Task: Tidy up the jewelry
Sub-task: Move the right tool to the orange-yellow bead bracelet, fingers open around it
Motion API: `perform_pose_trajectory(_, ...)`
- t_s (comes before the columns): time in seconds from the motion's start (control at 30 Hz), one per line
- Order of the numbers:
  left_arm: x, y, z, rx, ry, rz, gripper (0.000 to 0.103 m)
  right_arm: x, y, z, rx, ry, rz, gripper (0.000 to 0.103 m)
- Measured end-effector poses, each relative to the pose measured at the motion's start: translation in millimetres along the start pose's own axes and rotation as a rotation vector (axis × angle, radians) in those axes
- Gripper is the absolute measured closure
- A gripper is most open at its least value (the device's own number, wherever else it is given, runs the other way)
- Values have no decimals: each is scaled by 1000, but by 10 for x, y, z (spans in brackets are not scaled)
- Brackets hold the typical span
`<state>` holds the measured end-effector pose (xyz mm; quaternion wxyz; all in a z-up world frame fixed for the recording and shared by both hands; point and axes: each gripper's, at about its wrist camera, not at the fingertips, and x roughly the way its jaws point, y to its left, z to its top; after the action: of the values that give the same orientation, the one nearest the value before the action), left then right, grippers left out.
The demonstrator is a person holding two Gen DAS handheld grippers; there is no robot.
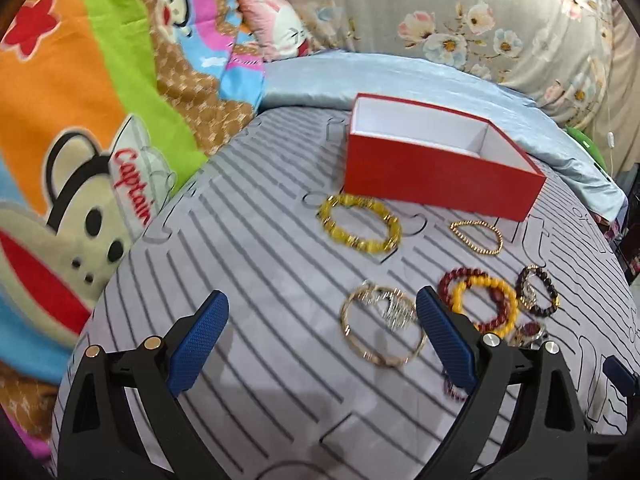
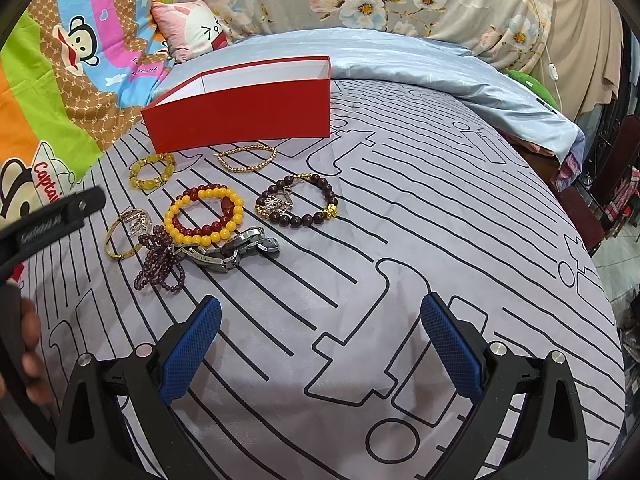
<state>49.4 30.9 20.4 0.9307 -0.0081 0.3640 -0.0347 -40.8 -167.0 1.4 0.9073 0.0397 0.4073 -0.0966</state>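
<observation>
**Both grippers spread wide above a bed strewn with bracelets**

Nearest, the left gripper (image 1: pixel 322 314) hangs with its blue pads far apart and empty over the grey striped bedsheet (image 1: pixel 256 248); the right gripper (image 2: pixel 320 320) is equally wide, gripping nothing, over bare sheet.

Just beyond the left gripper lies a gold bangle (image 1: pixel 382 330) with a silvery piece across it. To its right sit a purple bead strand (image 2: pixel 160 258) and a metal watch (image 2: pixel 236 250), touching. Beyond these, a yellow bead bracelet (image 2: pixel 204 216) overlaps a dark red one (image 2: pixel 200 194); a dark brown bead bracelet (image 2: pixel 298 200) lies apart, further right. Farther off rest a yellow stone bracelet (image 1: pixel 360 224) and a thin gold bead bracelet (image 1: pixel 478 237), both just before the open red box (image 1: pixel 436 176).

Behind it: a light blue quilt (image 1: pixel 400 76) and a cartoon blanket (image 1: pixel 100 92) at left.
</observation>
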Motion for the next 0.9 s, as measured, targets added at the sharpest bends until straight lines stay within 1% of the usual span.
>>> perform_pose_trajectory(0.07, 40, -41, 35, 22, 2, -17, 17, 4, -3, 7, 0, 4, 3, 5)
perform_pose_trajectory(0.13, 109, -93, 60, 41, 20, -31, 24, 7, 0, 11, -1, 7, 4, 5)
perform_pose_trajectory(0.17, 134, -107, 64, 45, 27, -37, 26, 9, 0, 11, -1, 9, 5, 5)
perform_pose_trajectory(0.23, 185, -131, 68, 45, 47, -52, 34, 5, -3, 10, 1, 7, 7, 5)
perform_pose_trajectory(0.37, 185, -98, 22, 32, 65, -72, 35, -32, -12, 30, -8, -11, 29, 5)
perform_pose_trajectory(0.47, 151, -120, -8, 36, 69, -92, 35, -18, -2, 77, -30, -12, 13, 5)
perform_pose_trajectory(0.57, 174, -173, -22, 56, 73, -84, 35, -9, -43, 145, -9, -8, 29, 7)
perform_pose_trajectory(0.67, 210, -118, -46, 31, 88, -87, 35, -4, -60, 223, -4, -3, 43, 10)
perform_pose_trajectory(0.77, 235, -36, -83, 11, 102, -83, 35, 26, -59, 304, 0, 5, 74, 21)
perform_pose_trajectory(0.83, 237, -5, -110, 10, 108, -79, 35, 61, -46, 364, 5, 13, 100, 32)
perform_pose_trajectory(0.9, 222, 25, -138, 5, 109, -81, 35, 95, 4, 435, -3, 16, 127, 40)
